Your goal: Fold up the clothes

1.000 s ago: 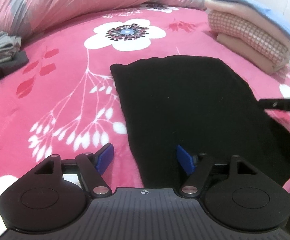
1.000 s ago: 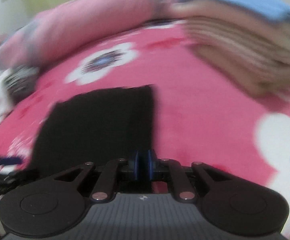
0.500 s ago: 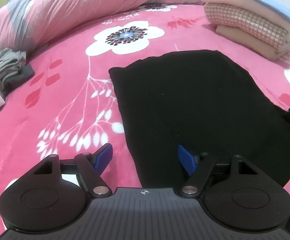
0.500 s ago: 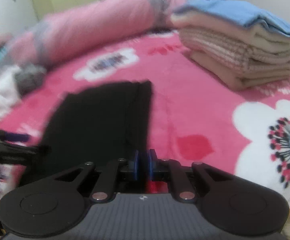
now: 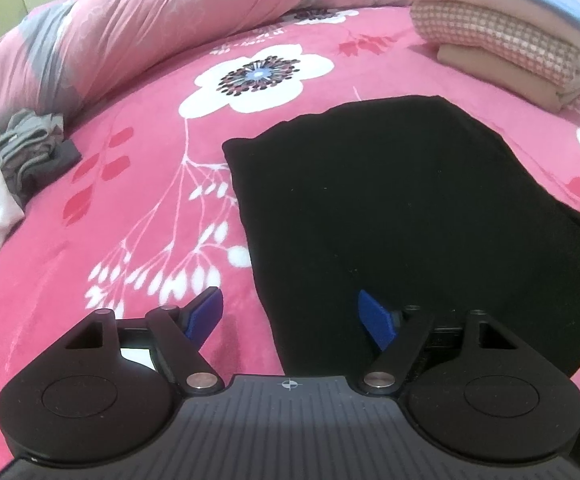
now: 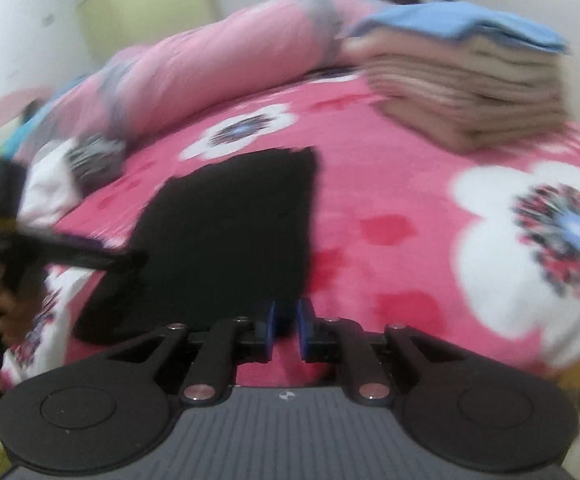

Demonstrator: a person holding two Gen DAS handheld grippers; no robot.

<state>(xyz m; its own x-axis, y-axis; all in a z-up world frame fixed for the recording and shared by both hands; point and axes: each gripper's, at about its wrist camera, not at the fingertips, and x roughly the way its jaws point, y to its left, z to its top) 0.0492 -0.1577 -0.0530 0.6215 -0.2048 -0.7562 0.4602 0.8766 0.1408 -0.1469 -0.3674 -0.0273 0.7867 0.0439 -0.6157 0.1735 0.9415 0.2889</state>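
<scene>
Black garment (image 5: 390,208) is laid flat on the bed (image 5: 129,208) for folding; left claw (image 5: 290,314) is held wide over its near edge, right claw (image 6: 285,322) narrowed, apparently empty.

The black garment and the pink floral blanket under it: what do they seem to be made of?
Black garment: probably a soft matte knit, since it lies limp and flat with no shine; no weave is visible.
Pink floral blanket: looks like plush fleece, as its surface is fuzzy with a faint sheen and soft-edged print.
</scene>
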